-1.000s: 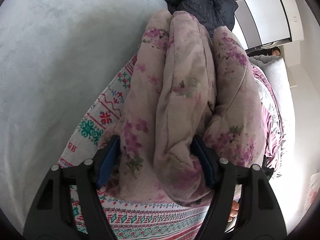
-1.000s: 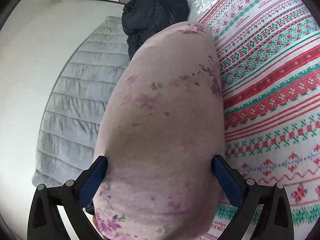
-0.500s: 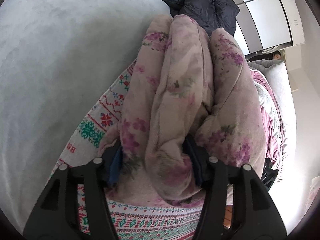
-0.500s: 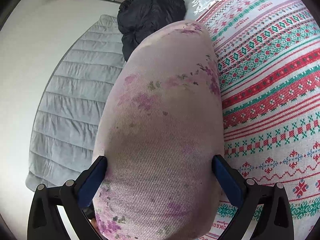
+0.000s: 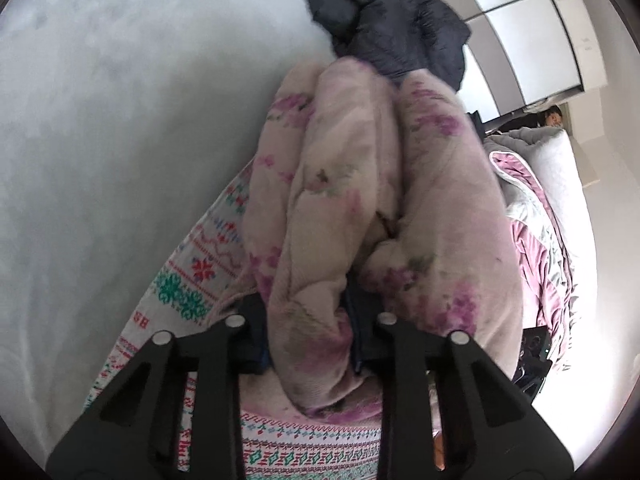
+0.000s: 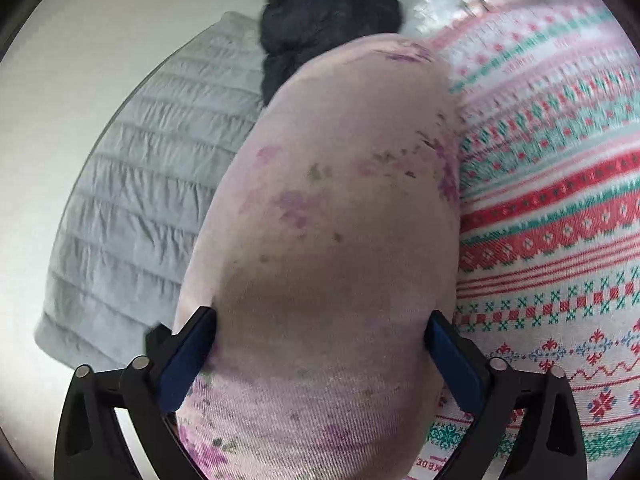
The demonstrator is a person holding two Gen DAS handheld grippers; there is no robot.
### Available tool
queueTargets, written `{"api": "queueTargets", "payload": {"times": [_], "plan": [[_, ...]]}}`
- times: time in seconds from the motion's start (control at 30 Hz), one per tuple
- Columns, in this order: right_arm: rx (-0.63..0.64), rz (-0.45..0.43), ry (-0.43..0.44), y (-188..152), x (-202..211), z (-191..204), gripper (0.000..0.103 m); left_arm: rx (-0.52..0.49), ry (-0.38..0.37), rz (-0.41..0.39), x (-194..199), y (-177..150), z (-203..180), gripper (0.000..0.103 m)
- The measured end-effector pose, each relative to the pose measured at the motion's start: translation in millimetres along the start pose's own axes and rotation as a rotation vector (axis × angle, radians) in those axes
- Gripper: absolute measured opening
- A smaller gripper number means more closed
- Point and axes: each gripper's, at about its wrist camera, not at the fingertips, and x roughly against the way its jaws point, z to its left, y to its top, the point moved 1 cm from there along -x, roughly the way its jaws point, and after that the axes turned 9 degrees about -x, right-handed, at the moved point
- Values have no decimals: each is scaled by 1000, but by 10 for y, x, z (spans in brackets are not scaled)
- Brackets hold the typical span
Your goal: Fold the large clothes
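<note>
A padded pink garment with purple flowers (image 5: 360, 180) lies bunched in thick folds on a red, green and white patterned blanket (image 5: 192, 280). My left gripper (image 5: 308, 308) is closing on the middle fold, and its pads pinch that fold near the close end. In the right wrist view the same garment (image 6: 340, 220) is a broad rounded bundle. My right gripper (image 6: 320, 340) stands wide with its jaws starting to close. The bundle fills the gap and touches both blue pads (image 6: 188, 360) without being squeezed.
A dark puffy jacket (image 5: 384, 28) (image 6: 320, 20) lies just beyond the garment. A grey quilted cover (image 6: 140, 200) spreads to the left. Pink and grey bedding (image 5: 536, 232) is heaped at the right. White wardrobe panels (image 5: 520, 20) and a person (image 5: 554, 116) stand far back.
My left gripper's jaws have drawn together from around two folds onto the middle fold alone. The right gripper has lifted slightly and rolled, with the bundle still between its jaws.
</note>
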Motion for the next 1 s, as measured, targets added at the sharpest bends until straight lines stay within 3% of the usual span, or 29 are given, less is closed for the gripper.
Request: {"api": "queueTargets", "payload": {"times": [0.2, 0.43, 0.5, 0.57, 0.63, 0.67, 0.7, 0.83, 1.0], "plan": [[98, -7, 69, -197, -83, 372, 96, -58, -43, -143, 460, 193, -64, 26], [220, 5, 226, -451, -590, 1119, 96, -120, -59, -443, 1511, 401, 283, 25], [296, -16, 240, -563, -765, 1343, 82, -97, 3, -481, 1664, 494, 504, 26], [334, 11, 168, -694, -1073, 1487, 81, -17, 86, -468, 1602, 613, 807, 26], [309, 102, 71, -821, -1470, 1382, 82, 79, 185, -374, 1341, 689, 1168, 27], [296, 111, 72, -846, -1536, 1329, 83, 147, 247, -313, 1184, 688, 1395, 27], [288, 105, 94, -852, -1541, 1302, 83, 186, 260, -299, 1130, 673, 1514, 28], [313, 120, 62, -853, -1465, 1355, 83, 326, 97, -353, 1289, 656, 1718, 34], [258, 102, 31, -763, -1225, 1168, 84, 296, 167, -373, 1435, 637, 1555, 35]]}}
